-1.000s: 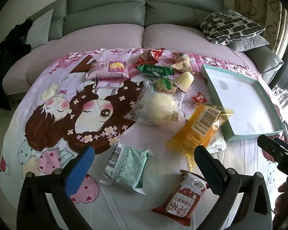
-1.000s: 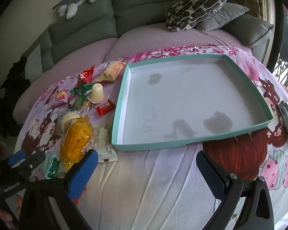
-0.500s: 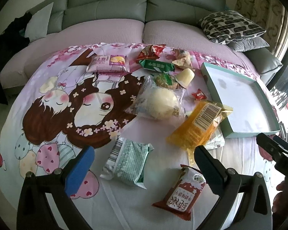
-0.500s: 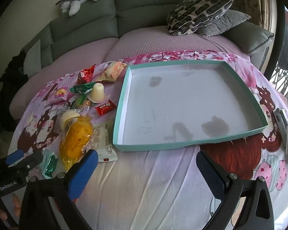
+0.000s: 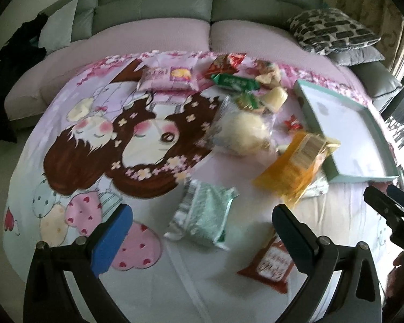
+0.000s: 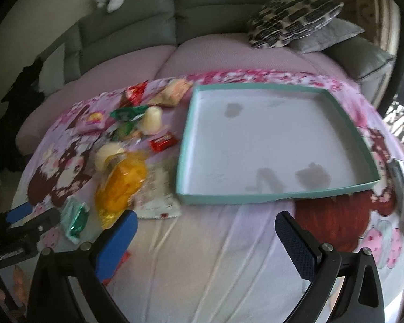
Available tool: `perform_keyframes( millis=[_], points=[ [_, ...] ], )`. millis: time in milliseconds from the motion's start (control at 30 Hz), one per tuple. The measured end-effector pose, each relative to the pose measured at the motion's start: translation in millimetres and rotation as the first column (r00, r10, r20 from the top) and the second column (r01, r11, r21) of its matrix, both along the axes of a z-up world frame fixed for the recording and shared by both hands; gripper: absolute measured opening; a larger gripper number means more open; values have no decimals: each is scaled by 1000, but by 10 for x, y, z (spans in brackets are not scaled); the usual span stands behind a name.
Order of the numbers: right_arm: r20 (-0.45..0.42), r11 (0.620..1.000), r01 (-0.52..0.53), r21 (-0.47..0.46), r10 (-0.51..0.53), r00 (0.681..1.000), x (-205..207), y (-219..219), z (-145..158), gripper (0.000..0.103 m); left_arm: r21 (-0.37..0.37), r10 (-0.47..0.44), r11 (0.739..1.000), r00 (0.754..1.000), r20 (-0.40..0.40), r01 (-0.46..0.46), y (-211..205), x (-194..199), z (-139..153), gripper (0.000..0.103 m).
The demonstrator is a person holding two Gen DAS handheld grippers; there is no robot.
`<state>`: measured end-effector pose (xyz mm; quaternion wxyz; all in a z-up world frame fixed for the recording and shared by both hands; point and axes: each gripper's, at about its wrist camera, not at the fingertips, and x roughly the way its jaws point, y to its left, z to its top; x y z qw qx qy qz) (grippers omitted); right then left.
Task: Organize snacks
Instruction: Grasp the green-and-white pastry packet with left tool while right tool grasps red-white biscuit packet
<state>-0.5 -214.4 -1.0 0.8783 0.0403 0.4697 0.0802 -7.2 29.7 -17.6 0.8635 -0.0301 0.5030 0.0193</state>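
**Both claws hanging open over the snack spread**

The left claw (image 5: 202, 226) is hovering with its jaws spread wide and gripping nothing, just above the near edge of a pale green snack packet (image 5: 202, 215) lying on the cartoon-print bedsheet (image 5: 94, 134). The right claw (image 6: 204, 231) is likewise standing wide open and holding nothing, above bare sheet just in front of the teal tray (image 6: 277, 196).

Taking that tray as the landmark: its white floor is showing only dark stains. Touching its left wall, an orange snack bag (image 6: 124, 185) is lying partly over a white printed packet (image 6: 159, 191). Further left and beyond that, a bagged round bun (image 5: 242, 132), a small red candy (image 6: 163, 142), a pudding cup (image 6: 152, 119), a green wrapper (image 5: 234, 82), a red packet (image 5: 226, 63) and a pink packet (image 5: 169, 76) are sitting scattered. A red-and-white packet (image 5: 269, 263) is lying nearest the left claw's right finger (image 5: 293, 231). Both views are blurred.
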Motion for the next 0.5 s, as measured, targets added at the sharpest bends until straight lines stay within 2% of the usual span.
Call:
perform_keyframes(
  millis=[100,300,400,500],
  points=[
    [-56,996,-83,37,85,995,-3,200,-87,103,6,2,1000,1000,-26,-1,80,-17,-61,103],
    [-106,975,-220,38,223,969,-85,629,-215,103,-15,-10,1000,998,-61,9,170,16,-162,103],
    [-129,959,-284,11,283,950,-126,824,-299,103,-7,-19,1000,995,-93,18,206,61,-252,103],
    [-155,939,-343,-10,337,929,-163,993,-384,103,-28,-29,999,994,-109,26,253,104,-315,103]
  ],
)
